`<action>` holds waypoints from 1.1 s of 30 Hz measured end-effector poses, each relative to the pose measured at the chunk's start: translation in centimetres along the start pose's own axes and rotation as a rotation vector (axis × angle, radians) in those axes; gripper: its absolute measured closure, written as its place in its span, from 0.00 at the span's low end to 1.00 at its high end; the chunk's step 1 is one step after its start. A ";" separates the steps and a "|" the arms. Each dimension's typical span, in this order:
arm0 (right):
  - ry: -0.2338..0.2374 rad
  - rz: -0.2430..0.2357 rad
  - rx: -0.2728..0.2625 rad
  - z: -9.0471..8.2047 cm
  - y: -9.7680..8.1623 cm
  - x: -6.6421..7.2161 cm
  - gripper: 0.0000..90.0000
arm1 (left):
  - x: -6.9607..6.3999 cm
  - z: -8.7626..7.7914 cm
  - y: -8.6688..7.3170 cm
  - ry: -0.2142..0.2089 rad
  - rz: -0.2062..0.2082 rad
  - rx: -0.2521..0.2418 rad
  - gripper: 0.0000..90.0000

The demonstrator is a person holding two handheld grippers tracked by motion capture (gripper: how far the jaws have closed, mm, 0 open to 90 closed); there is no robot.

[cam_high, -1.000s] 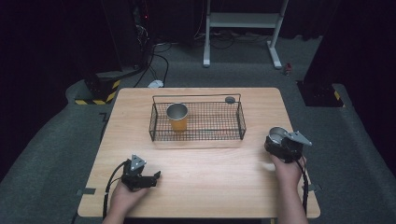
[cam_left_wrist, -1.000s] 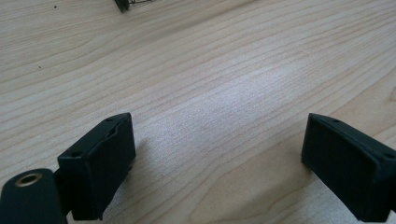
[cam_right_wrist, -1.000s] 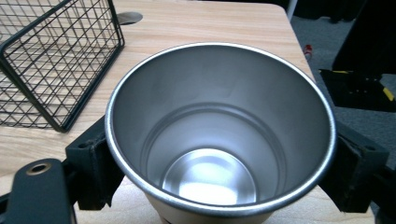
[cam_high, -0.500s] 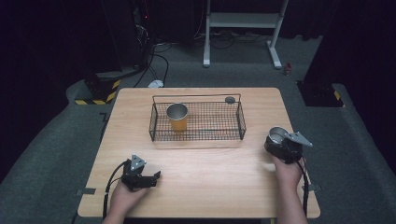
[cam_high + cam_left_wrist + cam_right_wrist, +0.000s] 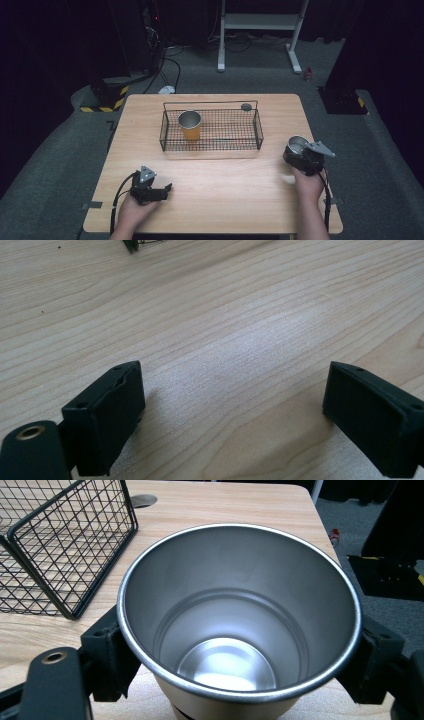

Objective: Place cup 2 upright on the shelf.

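The steel cup (image 5: 239,615) stands upright near the table's (image 5: 225,200) right edge, mouth up, its long axis vertical, no lettering readable. The right gripper (image 5: 304,156) clasps it on both sides. The wire basket (image 5: 210,131) sits just beside it. The left gripper (image 5: 150,189) rests released on bare wood.

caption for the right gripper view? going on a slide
Right claw clamps an empty steel cup upright above the wooden table, beside the black wire basket.
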State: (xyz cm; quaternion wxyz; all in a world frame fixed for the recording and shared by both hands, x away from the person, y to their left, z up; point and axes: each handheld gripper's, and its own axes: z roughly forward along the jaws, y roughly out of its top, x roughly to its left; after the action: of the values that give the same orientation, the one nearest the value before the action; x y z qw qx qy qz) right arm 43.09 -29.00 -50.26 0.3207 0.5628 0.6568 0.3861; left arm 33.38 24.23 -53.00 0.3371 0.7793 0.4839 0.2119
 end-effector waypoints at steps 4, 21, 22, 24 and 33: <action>0.003 -0.003 -0.001 -0.1 0.1 0.1 0.20 | 0.0 0.0 0.0 0.000 0.000 0.000 0.11; 0.033 -0.043 -0.038 -1.0 1.0 1.7 0.20 | 0.1 0.1 0.1 0.023 -0.015 0.014 0.05; 0.035 -0.042 -0.036 -1.0 1.0 1.9 0.20 | 0.1 0.2 0.1 0.023 -0.017 0.017 0.04; 0.044 -0.058 -0.038 -1.0 1.1 2.4 0.20 | 0.1 0.2 0.1 0.027 -0.020 0.019 0.03; 0.095 -0.091 -0.047 -1.2 1.5 4.4 0.20 | 0.2 0.2 0.1 0.027 -0.024 0.029 0.00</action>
State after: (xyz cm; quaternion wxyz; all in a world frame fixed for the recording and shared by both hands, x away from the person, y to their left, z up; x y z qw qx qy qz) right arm 42.16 -24.74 -48.29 0.3195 0.5057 0.6869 0.4129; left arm 33.70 24.27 -53.07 0.3219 0.7753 0.5006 0.2114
